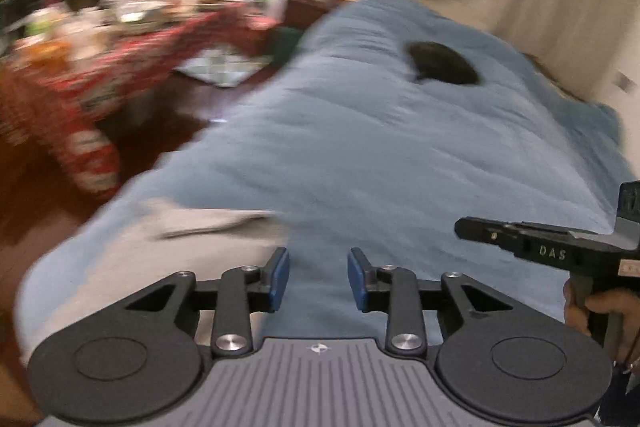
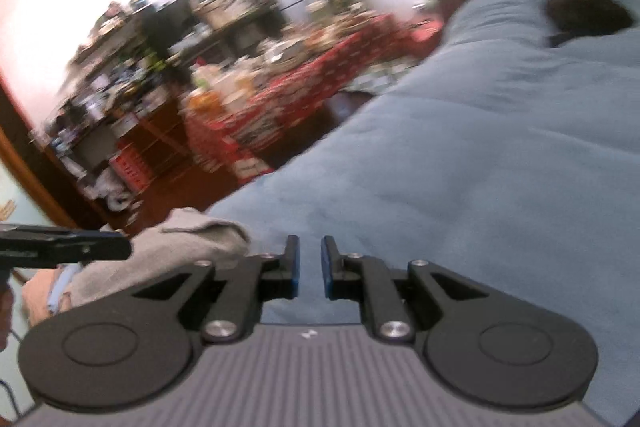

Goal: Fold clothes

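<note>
The grey garment [image 2: 176, 247] is seen bunched into a soft heap at the near edge of the bed, just to the left of the right gripper [image 2: 310, 265] and not touched by it. In the left wrist view the same garment [image 1: 160, 231] is spread pale and blurred to the left of the left gripper [image 1: 318, 277], close to its left finger; whether it is touched there cannot be told.

The cloth looks thick and matte, like sweatshirt fabric, with rounded folds. Below it the blue bedcover [image 1: 380, 147] is laid, soft and lightly wrinkled, and a dark oval object [image 1: 442, 63] is seen far up on it, too blurred to name.

The left gripper's blue-padded fingers are held clearly apart, with only the bedcover visible between them. The right gripper's fingers are held closer together, with a narrow gap, and nothing is clamped there either. Each gripper is seen from the other's camera as a black bar at the edge of the frame.

Beyond the bed a table with a red patterned cloth [image 2: 320, 79] and crowded shelves [image 2: 132, 75] are seen, much blurred.
</note>
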